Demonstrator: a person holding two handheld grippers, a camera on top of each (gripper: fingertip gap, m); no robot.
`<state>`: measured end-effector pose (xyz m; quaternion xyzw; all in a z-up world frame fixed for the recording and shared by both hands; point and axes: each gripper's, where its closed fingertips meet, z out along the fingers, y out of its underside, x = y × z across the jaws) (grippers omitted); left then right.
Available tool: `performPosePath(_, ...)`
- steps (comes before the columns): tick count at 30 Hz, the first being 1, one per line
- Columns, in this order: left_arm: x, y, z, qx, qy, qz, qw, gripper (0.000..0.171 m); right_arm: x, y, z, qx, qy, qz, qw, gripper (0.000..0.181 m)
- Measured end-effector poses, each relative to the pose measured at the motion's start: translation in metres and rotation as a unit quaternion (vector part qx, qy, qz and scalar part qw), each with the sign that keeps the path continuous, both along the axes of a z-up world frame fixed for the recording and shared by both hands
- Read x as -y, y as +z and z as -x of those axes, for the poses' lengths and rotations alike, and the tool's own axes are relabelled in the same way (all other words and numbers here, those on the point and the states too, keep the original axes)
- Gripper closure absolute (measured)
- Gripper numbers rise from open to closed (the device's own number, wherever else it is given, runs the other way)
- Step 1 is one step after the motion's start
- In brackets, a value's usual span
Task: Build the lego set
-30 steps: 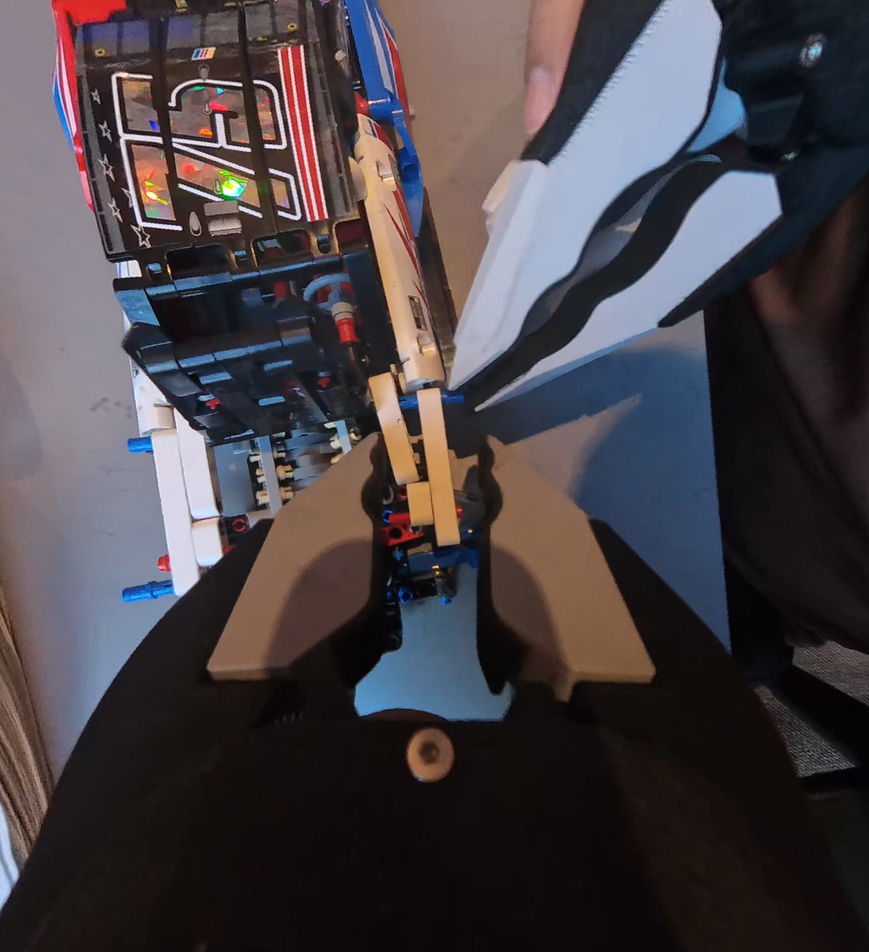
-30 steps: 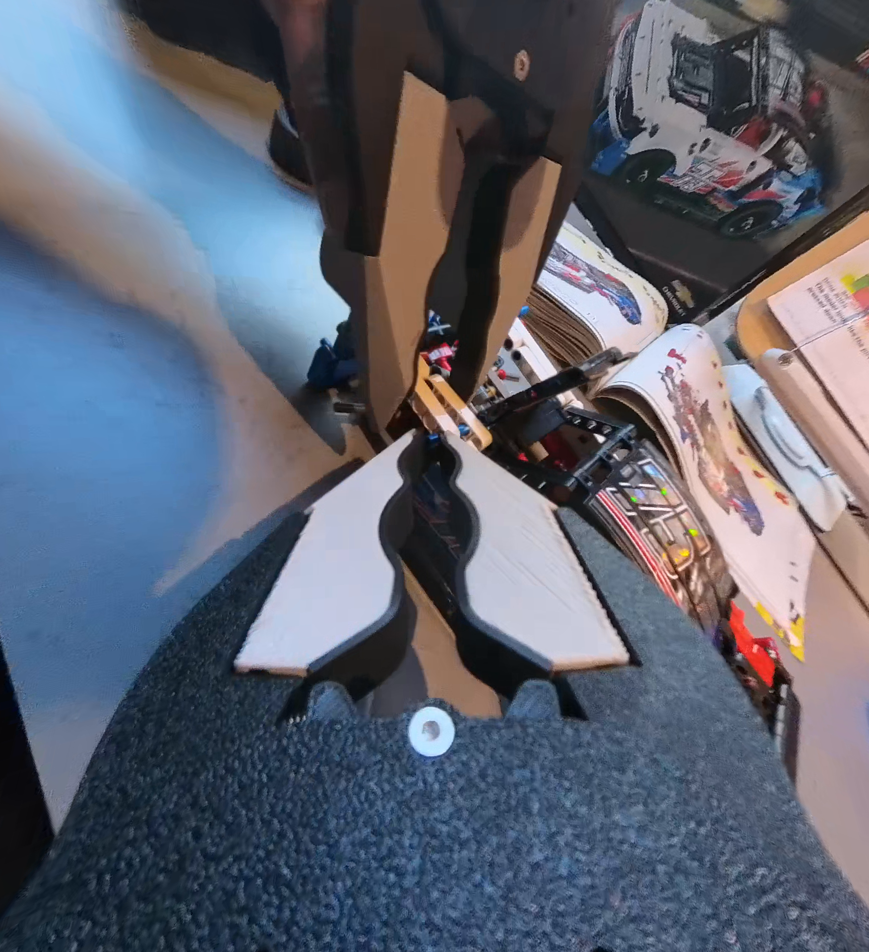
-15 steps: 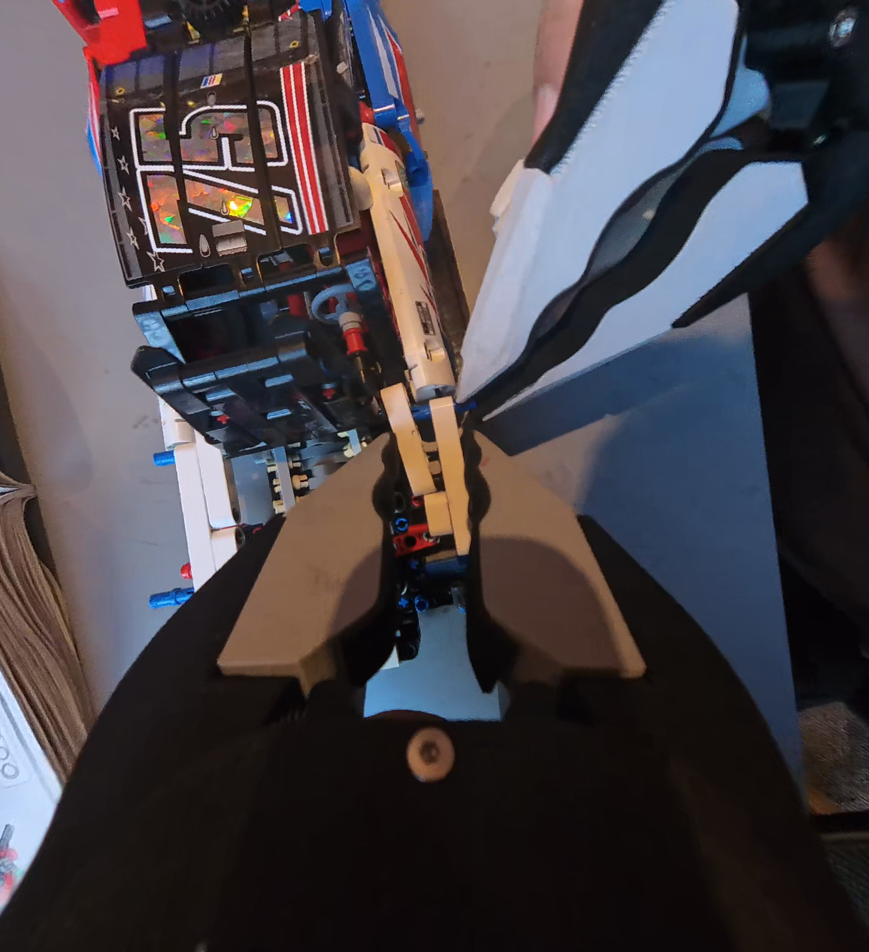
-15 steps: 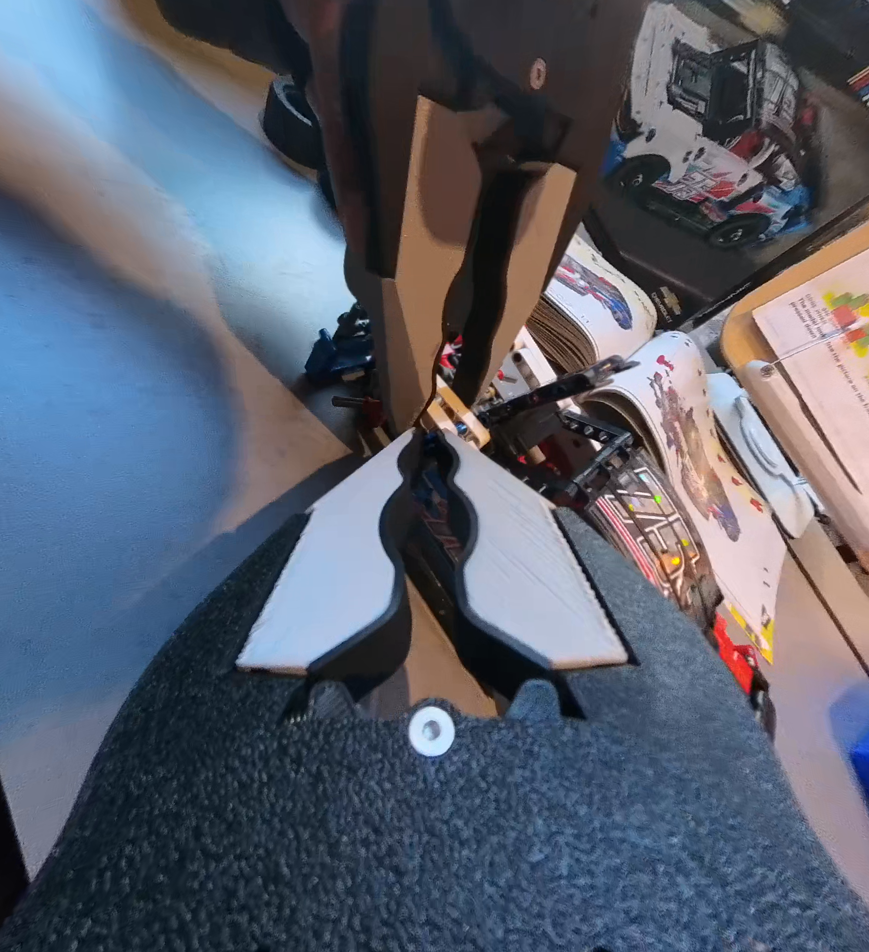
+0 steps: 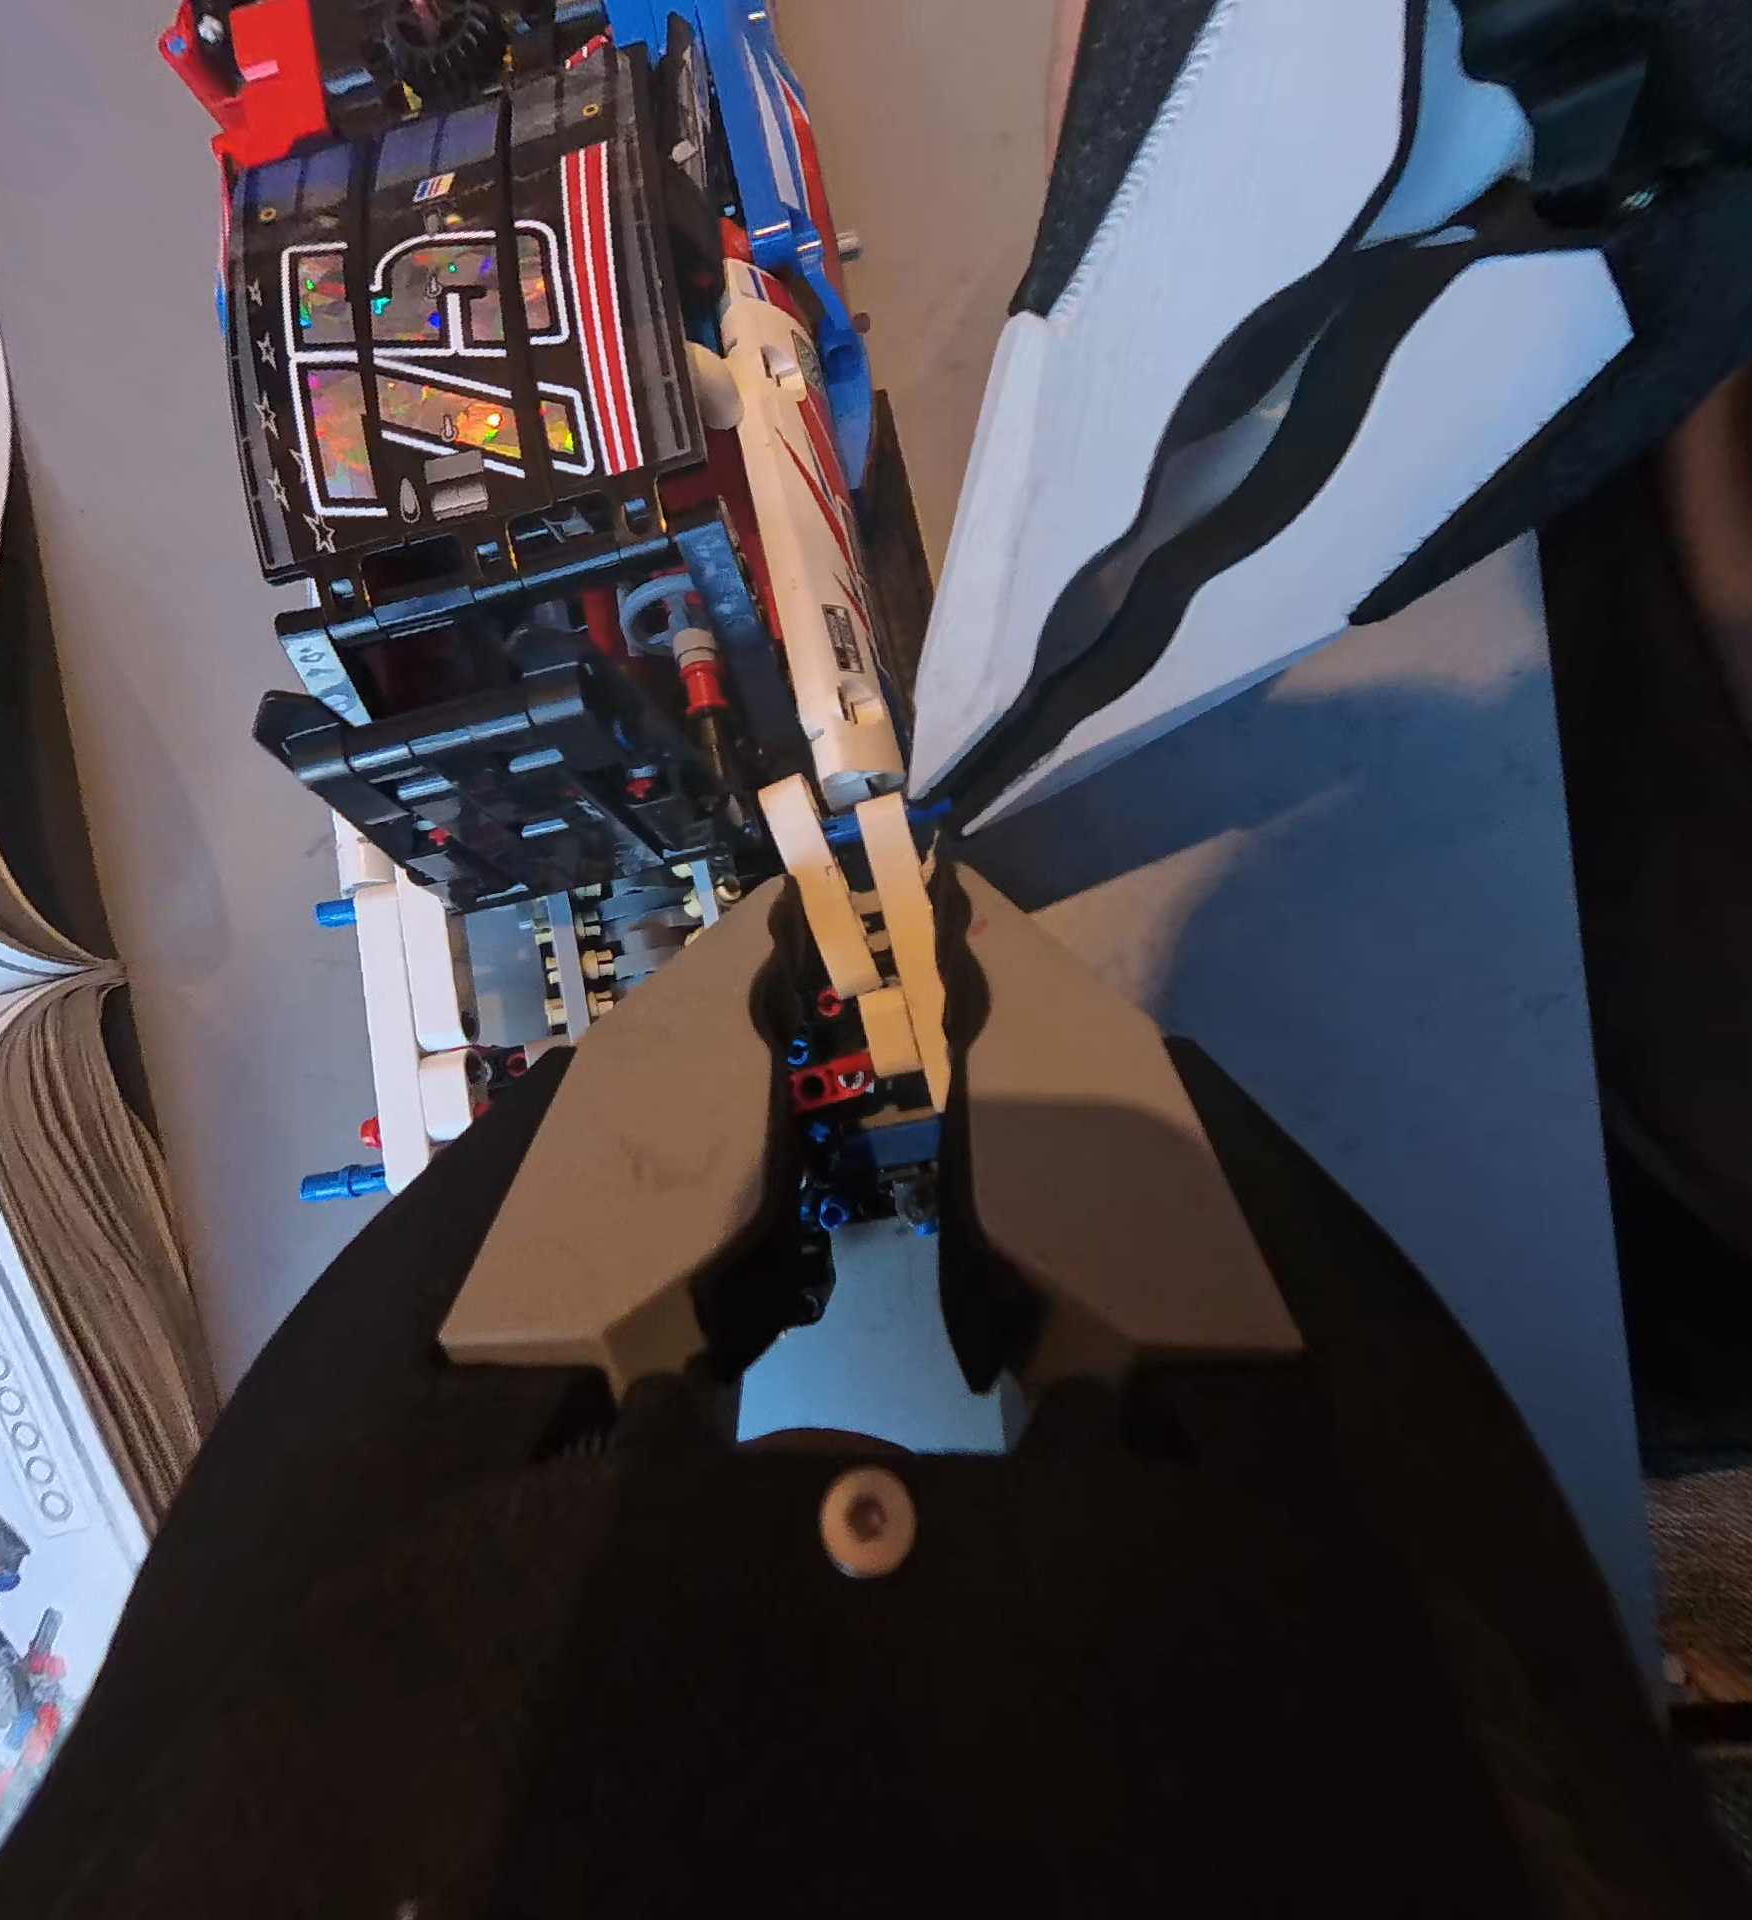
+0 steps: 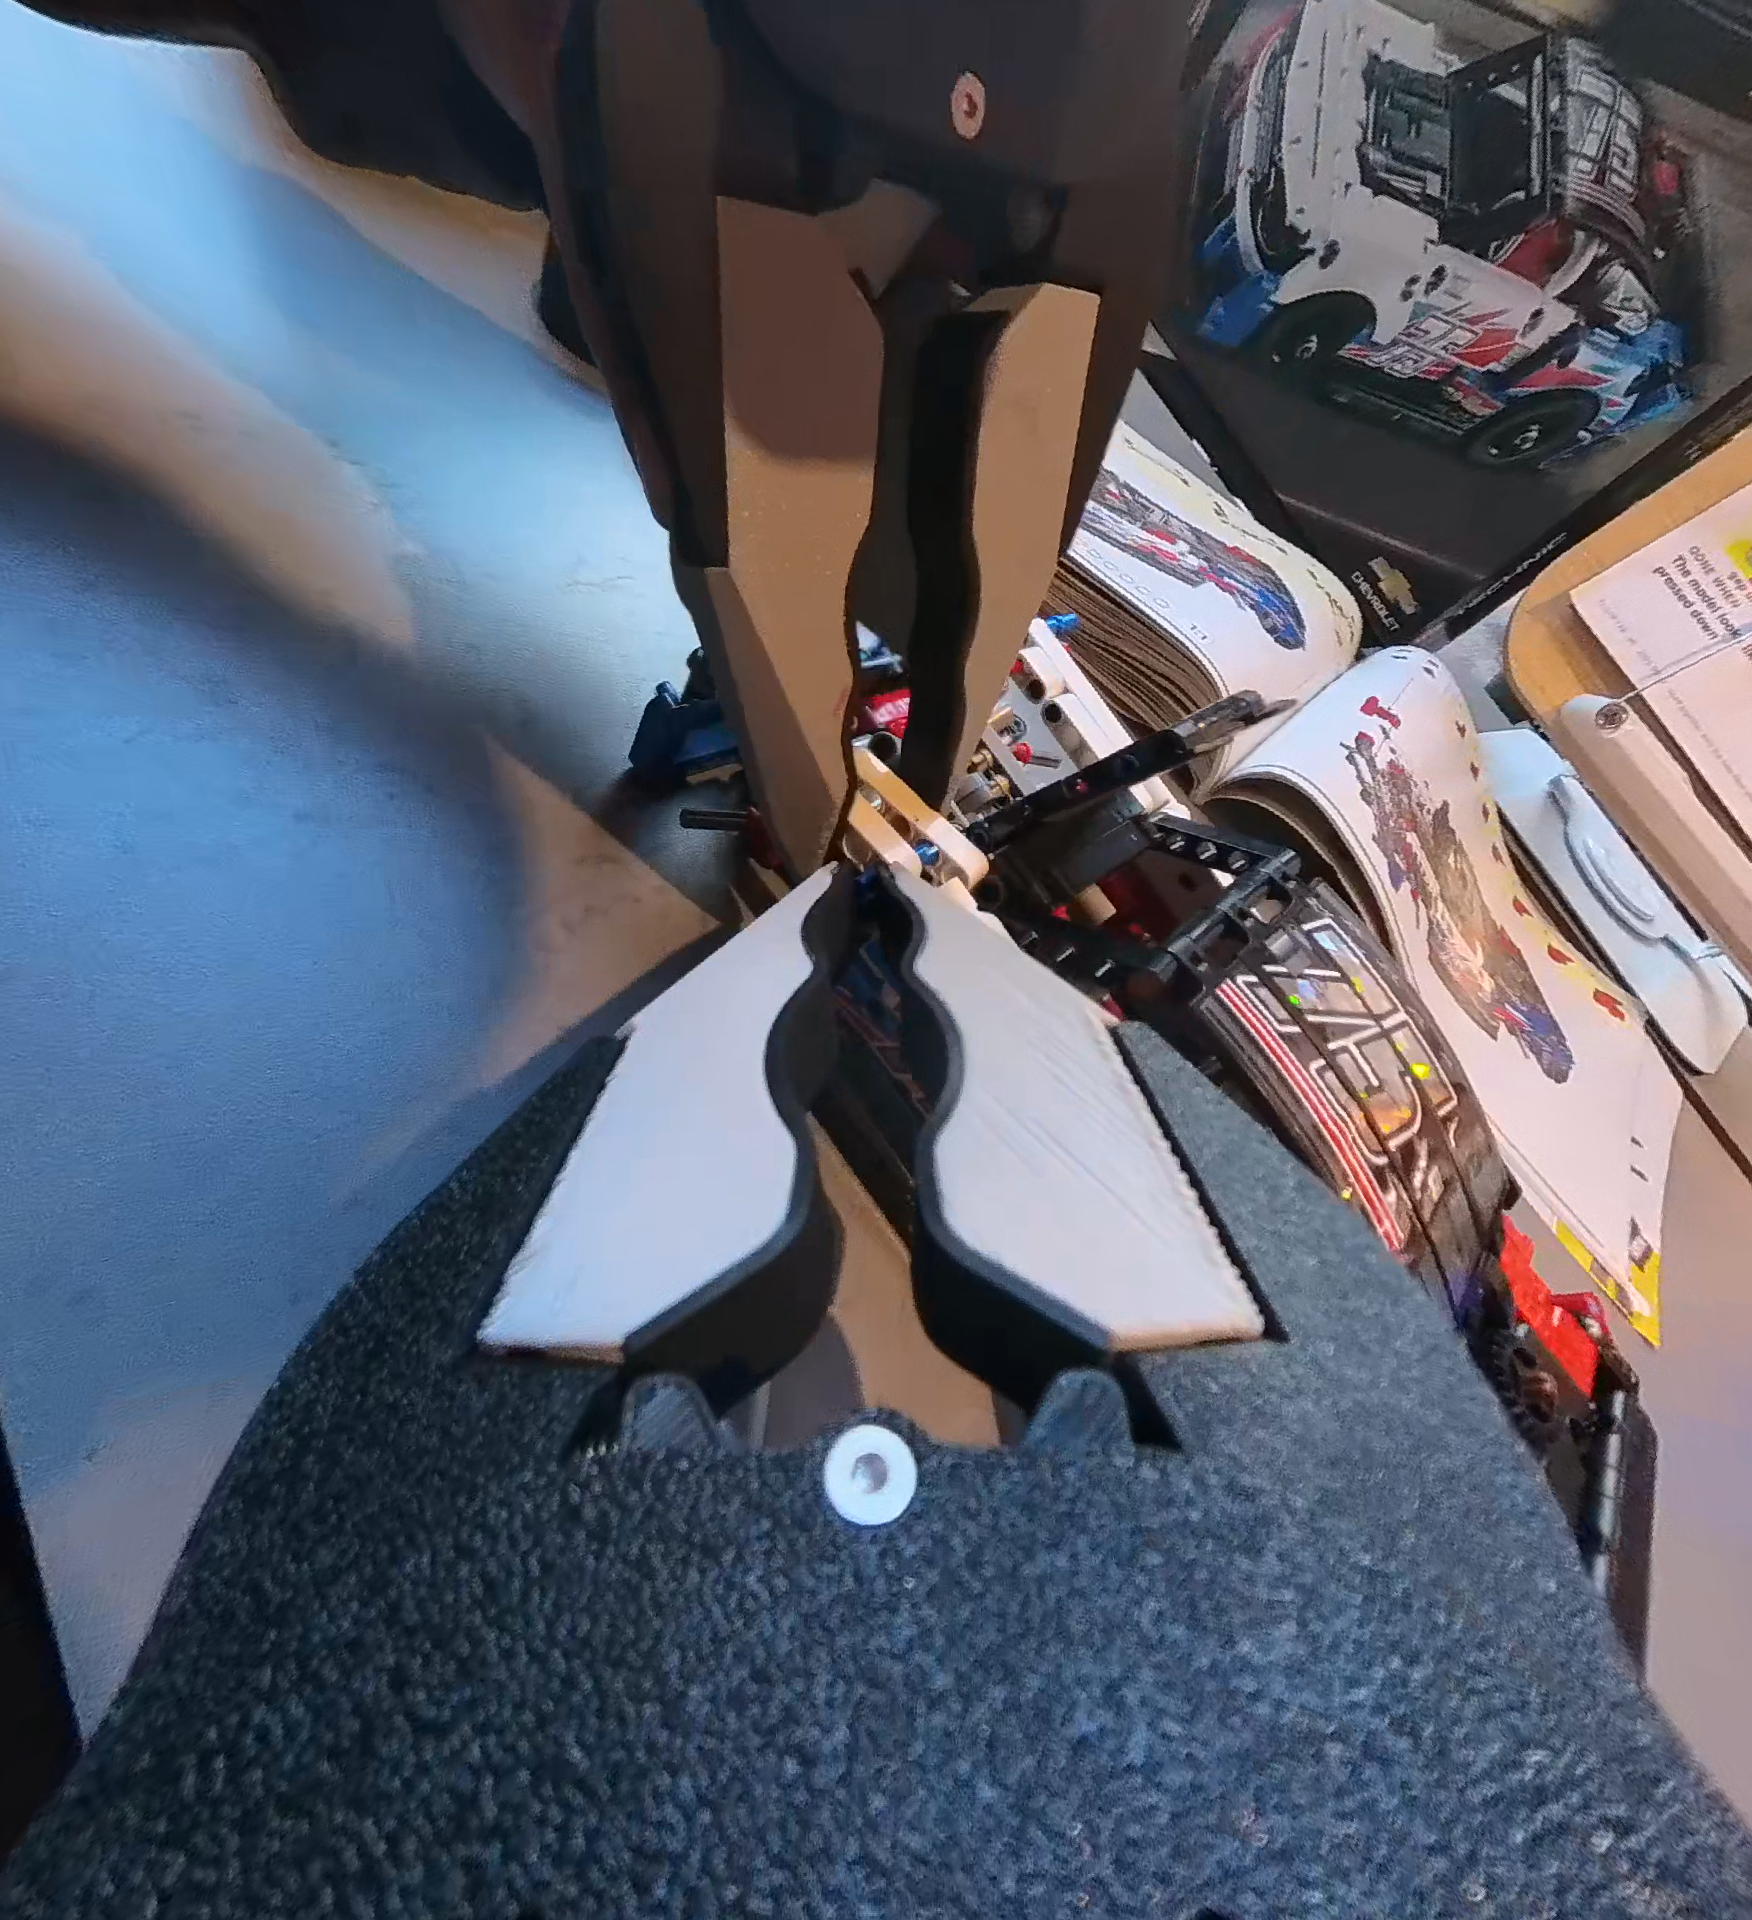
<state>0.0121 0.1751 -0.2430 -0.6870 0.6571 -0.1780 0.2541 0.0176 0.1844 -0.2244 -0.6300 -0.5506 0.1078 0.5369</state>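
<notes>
The lego car, with a black roof, a shiny number and red, white and blue sides, lies on the table. My left gripper is shut on a pair of white beams at the car's near end. My right gripper comes in from the upper right and its tips are closed on a small blue pin at the top of those beams. In the right wrist view my right gripper pinches the blue pin just below the left gripper's fingers and the white beams. The car lies to the right.
An open instruction booklet lies left of the car and also shows in the right wrist view. The set's box stands behind it. A clipboard with a printed sheet is at the far right. A person's dark clothing fills the right side. Less than 4 cm separates the two grippers' tips.
Both grippers kept their grip while the left wrist view shifted, bringing the booklet into view at the left. The right gripper's tips stayed at the top of the white beams.
</notes>
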Motion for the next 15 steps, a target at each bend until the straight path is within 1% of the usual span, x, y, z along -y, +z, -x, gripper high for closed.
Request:
performPosePath(1, 0.0, 0.0, 0.0, -0.001, 0.0, -0.003, 1.0, 0.149, 0.0, 0.0, 0.0, -0.002, 0.001, 0.003, 1.0, 0.178)
performPosePath(2, 0.001, 0.002, -0.002, 0.004, -0.004, -0.009, 1.0, 0.154, -0.003, 0.0, -0.001, -0.005, -0.005, 0.006, 1.0, 0.178)
performPosePath(4, 0.0, 0.0, -0.001, -0.017, -0.014, -0.031, 0.999, 0.155, -0.002, -0.001, -0.001, -0.012, 0.004, 0.028, 1.0, 0.177)
performPosePath(10, -0.005, -0.004, 0.0, -0.029, 0.007, -0.019, 0.999, 0.155, -0.004, -0.002, 0.002, 0.011, 0.01, -0.016, 1.0, 0.176)
performPosePath(12, -0.005, -0.004, 0.0, -0.022, 0.02, -0.001, 1.0, 0.155, -0.003, -0.001, 0.002, 0.01, 0.007, -0.019, 1.0, 0.175)
performPosePath(13, -0.006, -0.002, 0.001, -0.02, 0.022, -0.006, 1.0, 0.154, -0.003, 0.002, 0.001, 0.003, 0.005, -0.027, 1.0, 0.174)
performPosePath(15, -0.005, 0.004, 0.004, -0.018, 0.03, -0.008, 0.999, 0.145, 0.001, 0.011, -0.001, -0.018, 0.008, -0.042, 0.999, 0.173)
